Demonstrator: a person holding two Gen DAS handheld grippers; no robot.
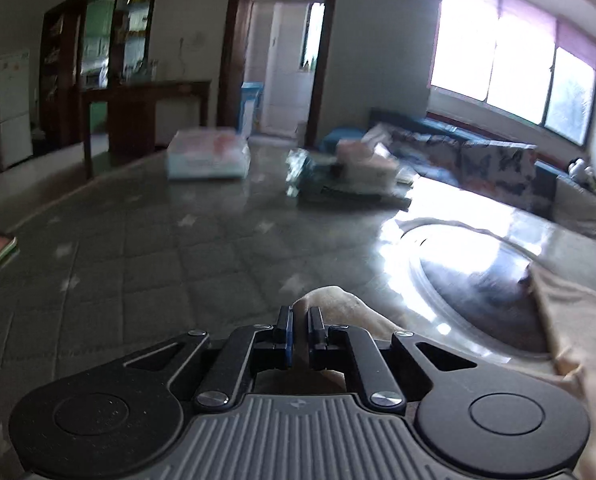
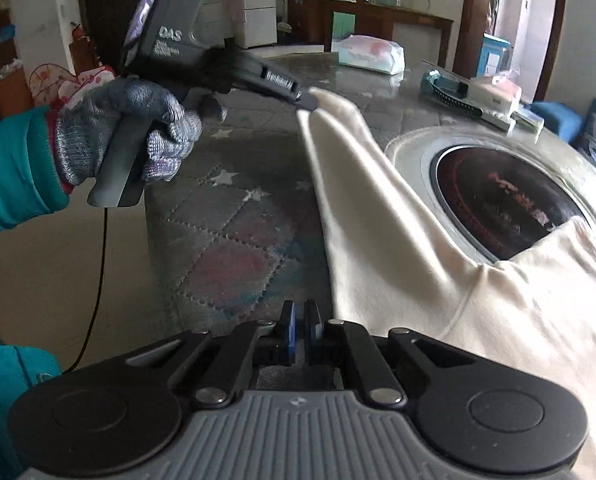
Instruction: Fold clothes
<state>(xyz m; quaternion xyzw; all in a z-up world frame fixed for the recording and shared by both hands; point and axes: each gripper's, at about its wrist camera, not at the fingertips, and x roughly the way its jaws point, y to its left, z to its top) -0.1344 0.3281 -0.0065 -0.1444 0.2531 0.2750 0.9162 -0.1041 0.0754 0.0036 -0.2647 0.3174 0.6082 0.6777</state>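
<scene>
The round table [image 2: 233,216] carries a quilted, star-patterned cover under a glossy sheet, with a dark round hob [image 2: 502,200] set in its middle. Across the near right part of the table lies the cream garment [image 2: 458,288], the task's thing; most of it rests on the tabletop and overlaps the near rim of the hob.

One long strip of the garment, apparently a sleeve or corner, is raised off the table. Its long axis runs from the body of the cloth, at the right gripper's [image 2: 300,330] right, up and away to the left, ending at the left gripper [image 2: 308,104].

The left gripper, held in a gloved hand [image 2: 125,128], is pinching the tip of that strip: in the left wrist view a fold of cream cloth [image 1: 330,304] stands between and just beyond its fingers.

The right gripper's fingers stand pressed close, a narrow slit between them, and no cloth shows in them. The garment's edge lies just beside it, to its right.

Judgement: a fold is under way, led by the left hand. The right gripper is the nearer one to the body of the cloth.

Smaller items sit at the far edge: a plastic-wrapped packet [image 2: 372,54] and a clutter of boxes [image 2: 494,94].
</scene>
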